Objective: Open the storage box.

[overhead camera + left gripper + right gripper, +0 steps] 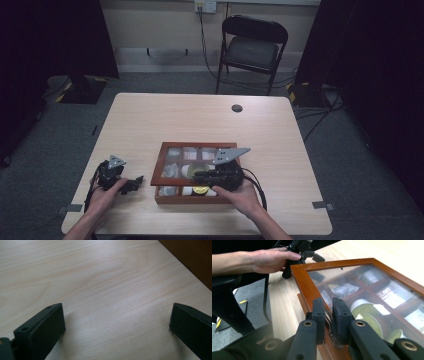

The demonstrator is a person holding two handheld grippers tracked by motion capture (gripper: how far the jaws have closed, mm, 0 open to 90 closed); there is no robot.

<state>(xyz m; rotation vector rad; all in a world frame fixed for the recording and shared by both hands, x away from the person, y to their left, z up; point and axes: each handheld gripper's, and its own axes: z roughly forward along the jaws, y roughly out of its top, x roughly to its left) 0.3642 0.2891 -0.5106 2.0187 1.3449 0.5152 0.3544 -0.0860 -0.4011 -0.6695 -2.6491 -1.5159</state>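
on the pale table [150, 120], wooden compartment box [159, 172] under a glass lid (packets, jars inside), right gripper [328, 315] clenched on its metal latch [328, 318], left gripper [116, 327] released beside it

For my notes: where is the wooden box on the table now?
In the high view the wooden box lies on the table's near half, centre-right, under the right gripper, with the left gripper beside it.
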